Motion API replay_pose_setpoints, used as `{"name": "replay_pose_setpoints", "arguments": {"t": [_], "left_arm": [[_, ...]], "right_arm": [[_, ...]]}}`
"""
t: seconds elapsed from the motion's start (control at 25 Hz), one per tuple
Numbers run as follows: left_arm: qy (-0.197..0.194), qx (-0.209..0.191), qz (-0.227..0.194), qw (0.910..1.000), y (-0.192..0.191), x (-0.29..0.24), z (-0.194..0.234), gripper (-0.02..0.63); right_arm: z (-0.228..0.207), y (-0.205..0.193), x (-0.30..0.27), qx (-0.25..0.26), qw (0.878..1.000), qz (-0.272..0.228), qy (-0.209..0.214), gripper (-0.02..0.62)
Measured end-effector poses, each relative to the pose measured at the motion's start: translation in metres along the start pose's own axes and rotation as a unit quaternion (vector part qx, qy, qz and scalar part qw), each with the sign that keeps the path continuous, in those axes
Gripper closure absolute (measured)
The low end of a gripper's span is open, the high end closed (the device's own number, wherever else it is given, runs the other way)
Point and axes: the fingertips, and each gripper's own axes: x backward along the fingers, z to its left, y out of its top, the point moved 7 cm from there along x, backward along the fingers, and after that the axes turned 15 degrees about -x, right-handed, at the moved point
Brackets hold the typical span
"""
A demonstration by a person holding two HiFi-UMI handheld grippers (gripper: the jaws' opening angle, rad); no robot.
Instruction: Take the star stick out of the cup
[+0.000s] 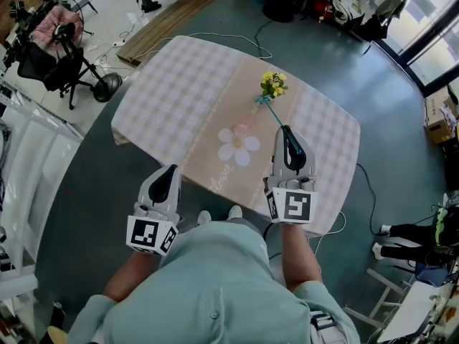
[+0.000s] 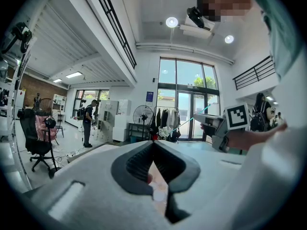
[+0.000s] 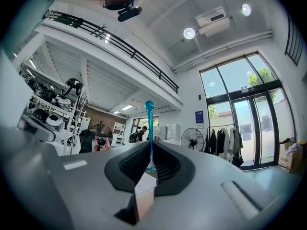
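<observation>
– Teal stick (image 3: 150,131), thin as a straw: where is it?
– It's clamped between the jaws of the right gripper (image 3: 151,146), pinched on its shaft. It runs out from the jaws into free air, and its knobbed tip (image 3: 149,104) touches nothing. In the head view the tip hangs over the tabletop (image 1: 172,99), just beside a yellow bunch (image 1: 273,84).
– And the cup?
– I can't make one out. If it's there, it sits under that yellow bunch, hidden from above. Nothing surrounds the stick, so I'd judge it is out.
– How will it handle?
– Light, I'd guess, and springy. A rod that thin could bend or whip if swung. It looks smooth too, so it might twist or slide in the grip. The hold leaves a long free end, so slow, steady moves would suit it. Taking it on the straight shaft rather than the tip looks right, since the tip seems the frail part.
– What about the other gripper?
– The left gripper (image 2: 153,145) is closed with nothing in it. It hangs off the person's side of the tabletop, well apart from the stick.
</observation>
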Motion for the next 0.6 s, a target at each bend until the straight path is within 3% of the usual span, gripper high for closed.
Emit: {"name": "replay_pose_setpoints", "arguments": {"t": [0.6], "left_arm": [[0.002,0.002,-0.002,1.0000,0.0007,0.0002,0.0017,0.601]], "right_arm": [[0.0027,-0.0041,-0.0030,-0.001,1.000,0.008,0.001,0.584]]}}
